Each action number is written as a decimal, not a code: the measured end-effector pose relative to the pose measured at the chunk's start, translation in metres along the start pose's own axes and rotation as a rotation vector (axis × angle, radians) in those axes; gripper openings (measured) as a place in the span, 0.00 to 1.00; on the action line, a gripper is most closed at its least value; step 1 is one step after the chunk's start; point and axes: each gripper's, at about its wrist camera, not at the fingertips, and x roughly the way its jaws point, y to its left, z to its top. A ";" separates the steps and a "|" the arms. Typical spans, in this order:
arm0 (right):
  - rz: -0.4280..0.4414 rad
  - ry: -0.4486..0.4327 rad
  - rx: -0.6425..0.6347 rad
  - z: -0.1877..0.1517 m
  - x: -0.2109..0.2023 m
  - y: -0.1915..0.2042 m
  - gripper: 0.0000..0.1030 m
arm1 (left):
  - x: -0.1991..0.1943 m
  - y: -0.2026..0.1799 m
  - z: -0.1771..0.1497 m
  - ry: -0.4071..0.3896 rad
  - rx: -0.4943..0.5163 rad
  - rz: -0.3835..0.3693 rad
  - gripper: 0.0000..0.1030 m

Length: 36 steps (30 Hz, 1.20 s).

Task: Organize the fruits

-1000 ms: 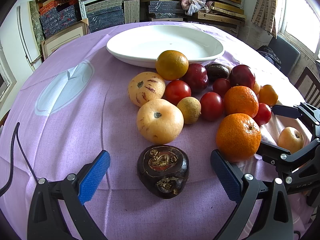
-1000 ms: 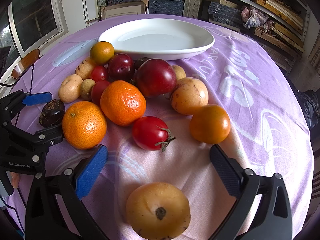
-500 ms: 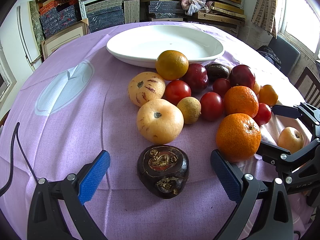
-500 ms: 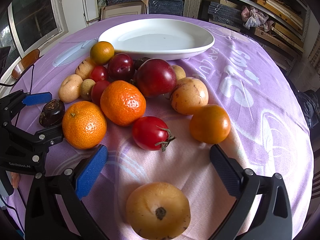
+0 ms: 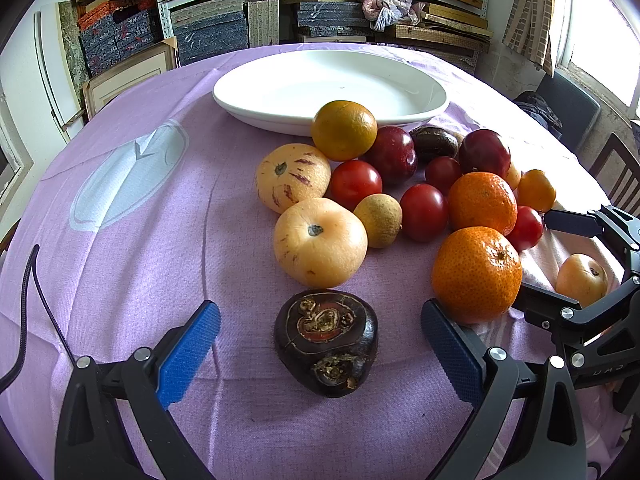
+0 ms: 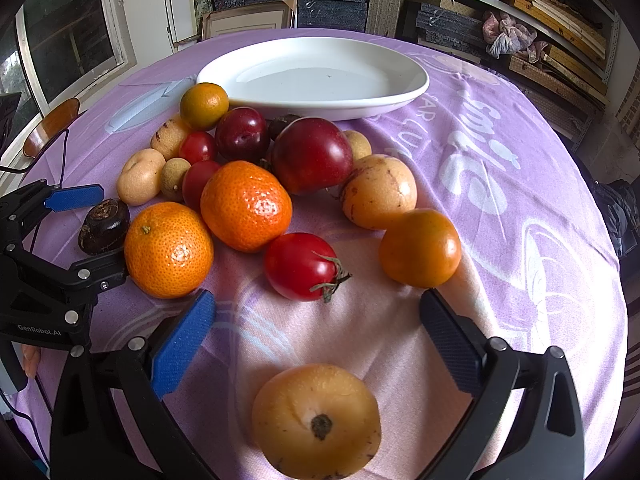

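White oval dish [image 5: 420, 98] empty: nothing sorted yet. Fruit pile [image 5: 424, 210] all on purple cloth [image 5: 132, 264] beside dish. Your left gripper [image 5: 320, 344] spread wide, straddling dark fruit [image 5: 326, 342]; right gripper [image 6: 316, 344] spread, around yellow fruit [image 6: 316, 420]. Neither gripped.

White lettering "GenRobot.AI" is printed on the black body of the left gripper [image 6: 78, 229], seen at the left edge of the right wrist view. On the purple tablecloth [image 6: 552, 184], large white letters are printed: a word that seems to read "smile", and beside it a second line, partly hidden by fruit, of which roughly "EAR CUP" can be made out. Faint letters on the right gripper [image 5: 548, 258] in the left wrist view cannot be read.
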 end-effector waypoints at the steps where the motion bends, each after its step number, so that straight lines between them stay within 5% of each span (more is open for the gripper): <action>1: 0.000 0.000 0.000 0.000 0.000 0.000 0.96 | 0.000 0.000 0.000 0.000 0.000 0.000 0.97; 14: 0.009 -0.025 -0.006 -0.005 -0.010 -0.004 0.96 | -0.007 0.007 -0.003 -0.021 -0.007 0.004 0.97; 20: 0.057 -0.133 -0.019 -0.025 -0.053 -0.023 0.96 | -0.024 0.022 -0.020 -0.046 -0.008 -0.005 0.97; 27: 0.271 -0.342 0.112 -0.053 -0.092 -0.067 0.96 | -0.022 0.024 -0.026 0.010 0.013 -0.009 0.97; 36: 0.181 -0.233 -0.015 -0.057 -0.086 -0.046 0.96 | -0.021 0.010 -0.026 0.007 0.064 -0.009 0.97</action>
